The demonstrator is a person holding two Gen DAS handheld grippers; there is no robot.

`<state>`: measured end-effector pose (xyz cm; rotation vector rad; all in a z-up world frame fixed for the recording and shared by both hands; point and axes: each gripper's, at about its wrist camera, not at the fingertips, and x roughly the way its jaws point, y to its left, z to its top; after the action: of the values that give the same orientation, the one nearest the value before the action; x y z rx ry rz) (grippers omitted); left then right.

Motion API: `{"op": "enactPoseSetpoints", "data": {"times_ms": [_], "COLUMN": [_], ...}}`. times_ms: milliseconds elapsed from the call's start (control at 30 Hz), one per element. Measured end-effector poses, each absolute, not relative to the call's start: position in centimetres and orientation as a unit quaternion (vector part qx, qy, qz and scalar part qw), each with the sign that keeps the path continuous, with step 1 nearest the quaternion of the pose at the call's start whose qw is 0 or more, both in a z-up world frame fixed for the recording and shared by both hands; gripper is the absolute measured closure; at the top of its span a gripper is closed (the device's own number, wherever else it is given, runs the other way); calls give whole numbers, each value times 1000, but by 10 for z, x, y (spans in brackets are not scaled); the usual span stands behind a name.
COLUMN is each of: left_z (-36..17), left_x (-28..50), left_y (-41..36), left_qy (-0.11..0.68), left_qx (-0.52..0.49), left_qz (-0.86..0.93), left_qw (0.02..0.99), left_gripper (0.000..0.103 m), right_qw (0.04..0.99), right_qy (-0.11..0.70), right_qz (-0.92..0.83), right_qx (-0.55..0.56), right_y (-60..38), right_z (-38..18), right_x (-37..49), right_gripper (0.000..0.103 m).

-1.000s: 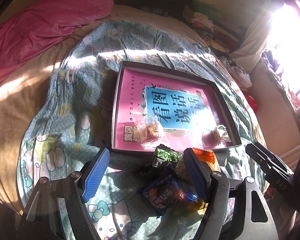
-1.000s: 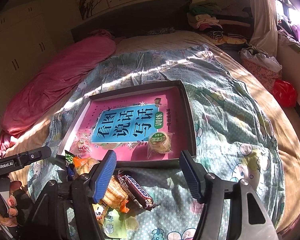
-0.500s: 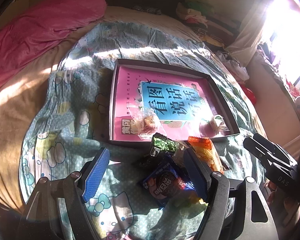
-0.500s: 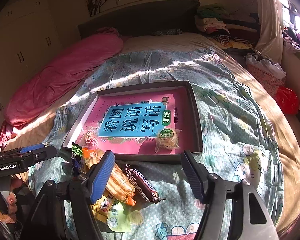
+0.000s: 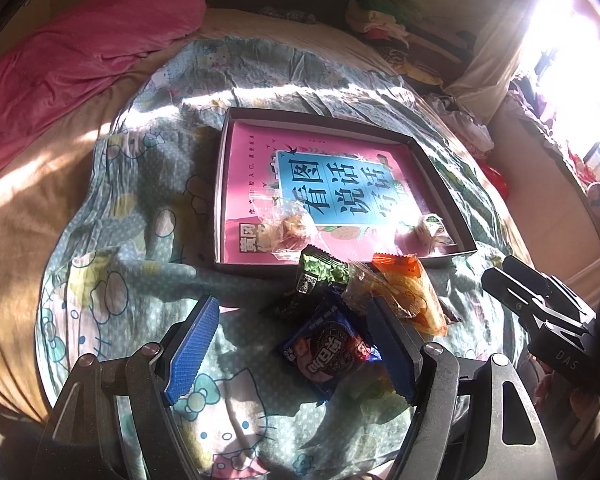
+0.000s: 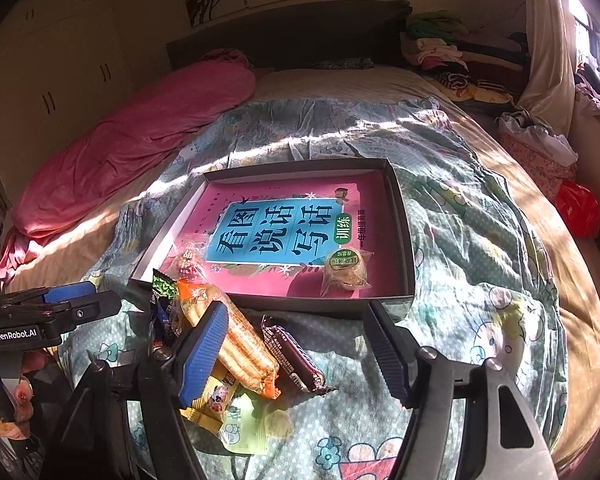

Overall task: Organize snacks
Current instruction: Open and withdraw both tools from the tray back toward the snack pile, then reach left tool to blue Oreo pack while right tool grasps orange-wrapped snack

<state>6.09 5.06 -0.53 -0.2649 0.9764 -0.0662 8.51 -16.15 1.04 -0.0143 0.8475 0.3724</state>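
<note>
A dark shallow box point(image 5: 444, 176) point(image 6: 400, 216) with a pink book inside lies on the bed. Two wrapped pastries sit in it, one at its near left point(image 5: 288, 230) point(image 6: 190, 266), one at its near right point(image 5: 430, 232) point(image 6: 346, 272). A pile of snacks lies in front of the box: a blue cookie packet point(image 5: 328, 350), a green-black packet point(image 5: 318, 276), an orange pack point(image 5: 408, 292) point(image 6: 236, 340) and a brown chocolate bar point(image 6: 292, 354). My left gripper point(image 5: 290, 354) is open above the blue packet. My right gripper point(image 6: 296, 354) is open above the chocolate bar.
A Hello Kitty quilt point(image 5: 140, 208) covers the bed. A pink duvet point(image 5: 80, 56) lies at the far left. Piled clothes point(image 6: 440, 48) and a red bag point(image 6: 578, 208) stand at the right. Strong sunlight glares from the window.
Both grippers have drawn back and risen slightly, so the box and the snack pile sit farther away in view. Both stay open and empty.
</note>
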Motion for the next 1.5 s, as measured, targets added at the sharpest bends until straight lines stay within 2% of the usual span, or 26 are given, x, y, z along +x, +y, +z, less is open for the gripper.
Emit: {"op": "enactPoseSetpoints", "data": {"times_ms": [1500], "left_z": [-51], "left_x": [55], "left_y": [18], "left_qy": [524], "left_qx": [-76], "left_qz": [-91], "left_qw": [844], "left_gripper": [26], "right_qw": [861], "right_qy": [452], "right_qz": [218], "right_qx": [-84], "right_y": [-130], "right_z": [-24], "right_x": [75], "right_gripper": [34]}}
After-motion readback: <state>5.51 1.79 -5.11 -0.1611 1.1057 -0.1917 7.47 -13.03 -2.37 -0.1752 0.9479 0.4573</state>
